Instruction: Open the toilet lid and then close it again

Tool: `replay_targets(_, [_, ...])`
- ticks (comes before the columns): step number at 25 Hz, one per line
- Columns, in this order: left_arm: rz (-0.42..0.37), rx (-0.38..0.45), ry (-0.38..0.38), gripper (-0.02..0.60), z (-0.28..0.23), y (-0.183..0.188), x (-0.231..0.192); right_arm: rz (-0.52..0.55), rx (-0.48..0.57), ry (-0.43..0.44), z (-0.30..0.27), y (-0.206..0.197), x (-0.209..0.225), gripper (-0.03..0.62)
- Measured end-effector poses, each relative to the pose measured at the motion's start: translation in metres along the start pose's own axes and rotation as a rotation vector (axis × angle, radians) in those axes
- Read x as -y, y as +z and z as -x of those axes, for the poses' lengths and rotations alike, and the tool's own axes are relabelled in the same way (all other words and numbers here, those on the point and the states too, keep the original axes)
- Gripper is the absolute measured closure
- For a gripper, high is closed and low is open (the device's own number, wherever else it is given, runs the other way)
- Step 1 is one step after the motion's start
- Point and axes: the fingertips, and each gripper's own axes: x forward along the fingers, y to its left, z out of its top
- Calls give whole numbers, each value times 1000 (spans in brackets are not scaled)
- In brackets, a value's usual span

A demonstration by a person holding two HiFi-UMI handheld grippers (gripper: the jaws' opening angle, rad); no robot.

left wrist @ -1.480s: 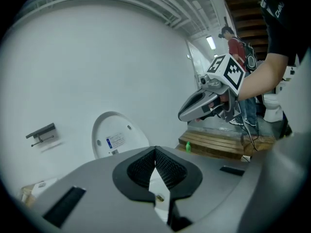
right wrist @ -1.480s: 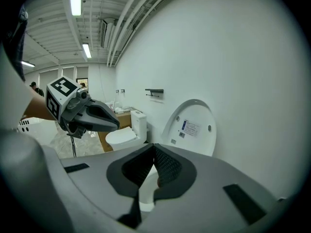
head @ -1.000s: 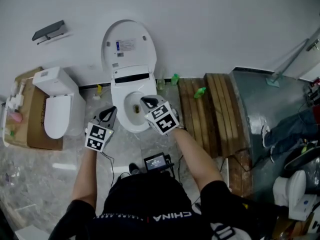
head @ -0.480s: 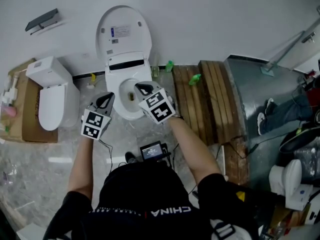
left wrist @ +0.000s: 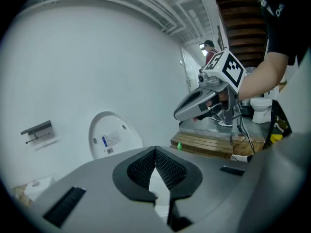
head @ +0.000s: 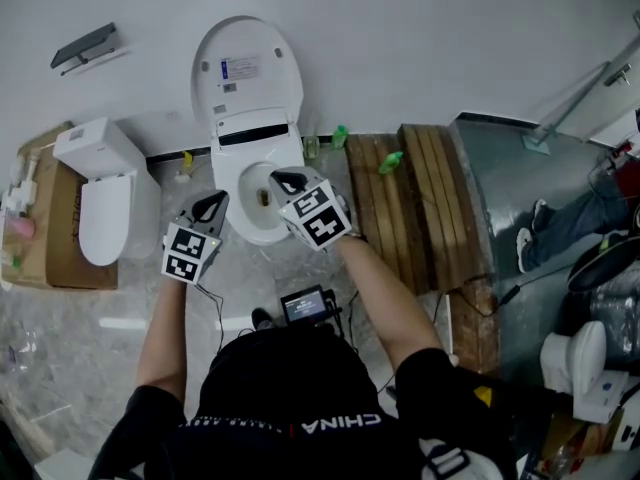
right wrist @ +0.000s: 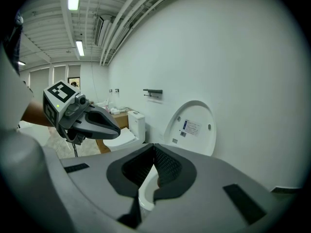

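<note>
Toilet lid (head: 246, 68) stands raised against the wall (head: 430, 38), closing yet to come; left tongs (head: 213, 201) and right tongs (head: 279, 178) hover closed, empty.

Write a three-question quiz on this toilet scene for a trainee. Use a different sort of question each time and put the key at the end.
1. True or false: the toilet lid stands raised, back toward the wall.
2. Pick one. In the head view, the right gripper hangs over: A) the open toilet bowl; B) the wooden pallet; C) the cardboard box.
3. Fill in the blank: the jaws of the left gripper and of the right gripper are both ____, with nothing held between them.

Key: 1 true; 2 A; 3 shut.
</note>
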Motion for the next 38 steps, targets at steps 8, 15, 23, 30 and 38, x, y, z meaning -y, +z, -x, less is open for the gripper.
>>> replay_targets(8, [-1,-13,22,572,-12,5,-5,4,0,12,-2,-1,15,580])
replay_targets(15, [4,-25,52,572,-33,17,-1,7,8,34,5,-9,43,580])
replay_targets(23, [36,-47,120,572,-47,19,-9,17,1,69,-3,-19,79,580])
replay_targets(30, [41,-51,108,572,-73,9,-45,15,-21,70,-41,-18,95,579])
replay_targets(38, [38,-22,41,572,-123,7,-130,6,-50,12,-117,24,133,579])
